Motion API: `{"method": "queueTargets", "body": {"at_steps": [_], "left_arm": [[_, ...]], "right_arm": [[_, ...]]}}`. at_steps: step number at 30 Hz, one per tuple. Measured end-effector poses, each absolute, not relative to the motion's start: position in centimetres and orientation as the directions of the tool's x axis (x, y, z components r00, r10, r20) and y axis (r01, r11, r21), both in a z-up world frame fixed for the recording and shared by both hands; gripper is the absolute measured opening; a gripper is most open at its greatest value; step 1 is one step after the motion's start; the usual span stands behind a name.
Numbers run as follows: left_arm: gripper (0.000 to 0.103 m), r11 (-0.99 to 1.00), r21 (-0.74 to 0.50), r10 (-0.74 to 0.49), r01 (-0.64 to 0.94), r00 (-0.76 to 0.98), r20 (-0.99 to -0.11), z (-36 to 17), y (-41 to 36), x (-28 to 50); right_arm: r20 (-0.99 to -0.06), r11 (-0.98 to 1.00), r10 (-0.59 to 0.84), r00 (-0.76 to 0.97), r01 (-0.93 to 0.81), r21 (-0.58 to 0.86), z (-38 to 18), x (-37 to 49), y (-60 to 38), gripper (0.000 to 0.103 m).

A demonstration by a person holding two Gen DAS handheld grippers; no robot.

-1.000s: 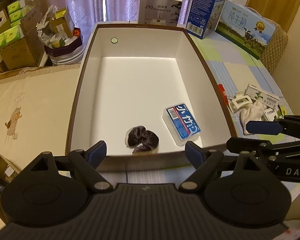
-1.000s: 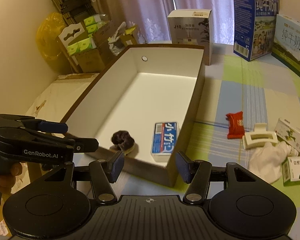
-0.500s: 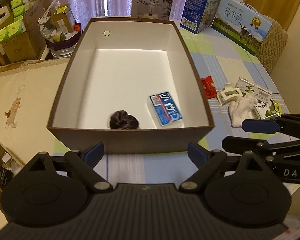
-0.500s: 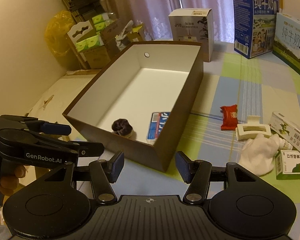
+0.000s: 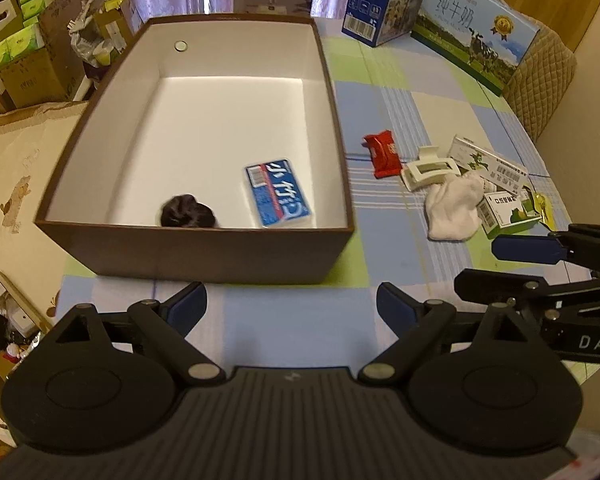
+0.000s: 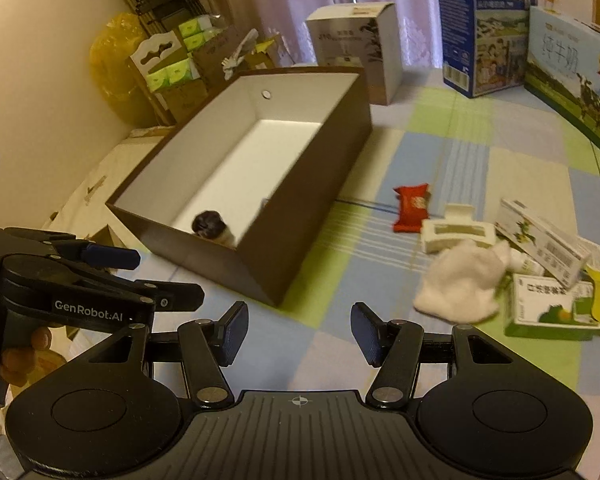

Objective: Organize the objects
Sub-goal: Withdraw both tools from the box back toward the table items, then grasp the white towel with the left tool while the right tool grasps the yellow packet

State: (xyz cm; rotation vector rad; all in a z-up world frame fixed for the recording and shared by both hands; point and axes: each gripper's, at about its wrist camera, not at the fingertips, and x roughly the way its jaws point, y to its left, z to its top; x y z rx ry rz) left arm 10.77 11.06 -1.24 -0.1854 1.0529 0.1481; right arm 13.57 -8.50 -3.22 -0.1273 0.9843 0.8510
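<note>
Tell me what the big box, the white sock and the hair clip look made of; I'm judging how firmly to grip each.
Box: stiff card, matte brown outside, white inside; straight thin walls.
Sock: soft knit fabric, probably cotton; it lies crumpled.
Hair clip: hard cream plastic, smooth, keeps a rigid shape.

Scrunchie (image 5: 188, 213) inside box (image 5: 204, 252)

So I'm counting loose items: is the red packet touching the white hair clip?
Apart: the left wrist view shows tablecloth between the red packet and the white hair clip.
</note>
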Motion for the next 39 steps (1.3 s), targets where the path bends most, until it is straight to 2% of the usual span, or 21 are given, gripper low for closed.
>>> {"method": "queueTargets", "body": {"at_steps": [8, 14, 31, 39], "left_arm": [[0.090, 0.975, -0.057, 0.053, -0.213, 0.476, -0.878, -1.6, 7.7, 11.8], [0.090, 0.983, -0.071, 0.018, -0.167, 0.482, -0.876, -1.8, 4.7, 12.8], [0.090, 0.989, -0.126, -0.081, -0.073, 0.446, -0.892, -4.6, -3.1, 17.0], [0.090, 0.995, -0.084, -0.050, -0.046, 0.494, -0.868, -5.9, -5.2, 19.2]], "right_arm": [[-0.776, 0.678, 0.579, 0.250, -0.677, 0.287, -3.5, 14.5, -12.1, 0.054], [-0.772, 0.695, 0.584, 0.250, -0.646, 0.317, -3.7, 15.5, -15.3, 0.054], [-0.814, 0.818, 0.489, 0.312, -0.488, 0.304, -5.7, 18.5, -26.0, 0.054], [-0.815, 0.871, 0.422, 0.396, -0.428, 0.243, -6.6, 20.2, -29.5, 0.054]]}}
